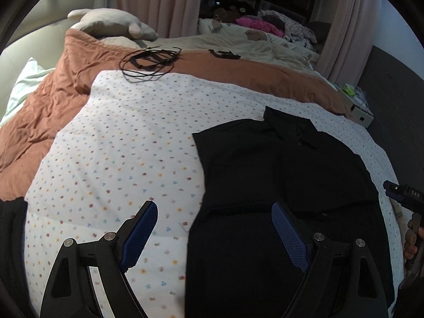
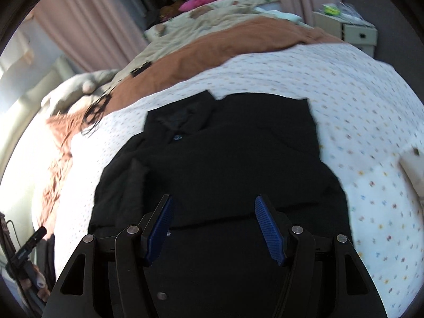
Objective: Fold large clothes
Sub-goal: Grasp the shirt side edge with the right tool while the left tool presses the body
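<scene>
Black collared shirt [image 2: 217,159] is lying flat on the bed's white floral-dotted sheet [image 1: 119,145], collar twd the far side, sides looking already turned in so it's reading as a long narrow rectangle w/ a crease line across the near part. Step in hand, my read: mid-fold, sleeves/sides done, lengthwise fold not yet made.

Left tongs [image 1: 214,238] are hovering over the shirt's left edge, spread wide, nothing btwn the blue pads [image 1: 140,235]; one pad over the sheet, the other over black fabric. Right tongs [image 2: 214,232] are hanging over the near-middle of the shirt, parted, nothing pinched, no pad pressing cloth as far as visible. Right-wrist view is motion-blurred, so fine contact is hard to tell.

Next move prob calls for both tongs dropping to the near hem corners, pinching one each thru all layers, then lifting and carrying the hem up twd the collar, kept level so the stack isn't skewing. Dark fabric on dark makes the hem edge hard to pick out.

Surface: soft bedding, giving under pressure. Rust-orange duvet [image 1: 53,111] is bunching beyond the sheet, w/ a loose black cord [image 1: 148,63] on it. Beige plush toy [image 1: 111,23] sitting at the head end, pink curtains [image 1: 159,2] behind, small white drawer unit [image 2: 355,31] beside the bed.
</scene>
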Demonstrator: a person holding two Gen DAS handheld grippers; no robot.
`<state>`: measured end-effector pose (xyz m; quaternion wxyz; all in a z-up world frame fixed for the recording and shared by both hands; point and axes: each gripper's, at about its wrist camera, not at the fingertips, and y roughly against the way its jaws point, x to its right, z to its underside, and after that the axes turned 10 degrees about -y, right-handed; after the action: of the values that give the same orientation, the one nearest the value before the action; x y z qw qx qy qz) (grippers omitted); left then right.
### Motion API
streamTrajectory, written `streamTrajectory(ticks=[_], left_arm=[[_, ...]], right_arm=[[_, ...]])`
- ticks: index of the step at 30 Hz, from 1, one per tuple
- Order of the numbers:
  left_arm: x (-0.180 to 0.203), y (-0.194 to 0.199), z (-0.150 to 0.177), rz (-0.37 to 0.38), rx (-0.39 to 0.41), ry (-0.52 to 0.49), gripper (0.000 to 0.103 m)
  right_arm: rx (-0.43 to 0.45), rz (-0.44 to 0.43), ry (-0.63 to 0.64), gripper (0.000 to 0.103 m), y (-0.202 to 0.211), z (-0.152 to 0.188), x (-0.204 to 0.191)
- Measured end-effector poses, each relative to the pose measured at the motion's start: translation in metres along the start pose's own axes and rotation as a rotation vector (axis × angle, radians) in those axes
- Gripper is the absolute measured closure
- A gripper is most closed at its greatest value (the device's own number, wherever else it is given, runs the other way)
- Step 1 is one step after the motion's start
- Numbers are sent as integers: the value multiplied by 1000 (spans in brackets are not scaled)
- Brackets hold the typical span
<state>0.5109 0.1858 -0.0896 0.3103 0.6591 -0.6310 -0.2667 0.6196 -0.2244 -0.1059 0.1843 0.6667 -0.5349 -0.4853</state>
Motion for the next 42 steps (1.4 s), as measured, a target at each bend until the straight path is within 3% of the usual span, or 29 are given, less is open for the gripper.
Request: streamTrajectory(ticks=[6,11,15,21,24,28,35,42], left_arm=[[58,-30,-15,34,-46,-113,14],[103,-71,-18,66,-133,-187,14],[133,-94,-20,81,-167,-242,14],[168,-134,-19,33,-227,-313,14],[178,-153,-17,-35,-257,-370,14],[167,-163,-20,-91,-272,-344,16],[112,-129,-43,-192,-181,-214,24],[64,-101,-51,-172,-145,-94,24]], right_arm=[[28,-25,-110,40,-4,-3,50],[31,-102,-264,63,-16,-4,96],[31,-116,-314,63,-27,-5,117],[28,-155,-367,63,-44,-3,136],[25,-171,-387,64,-51,0,143],[17,-176,-396,70,-54,1,148],[21,-140,-363,71,-36,-4,141],[58,-131,-322,71,-13,-16,123]])
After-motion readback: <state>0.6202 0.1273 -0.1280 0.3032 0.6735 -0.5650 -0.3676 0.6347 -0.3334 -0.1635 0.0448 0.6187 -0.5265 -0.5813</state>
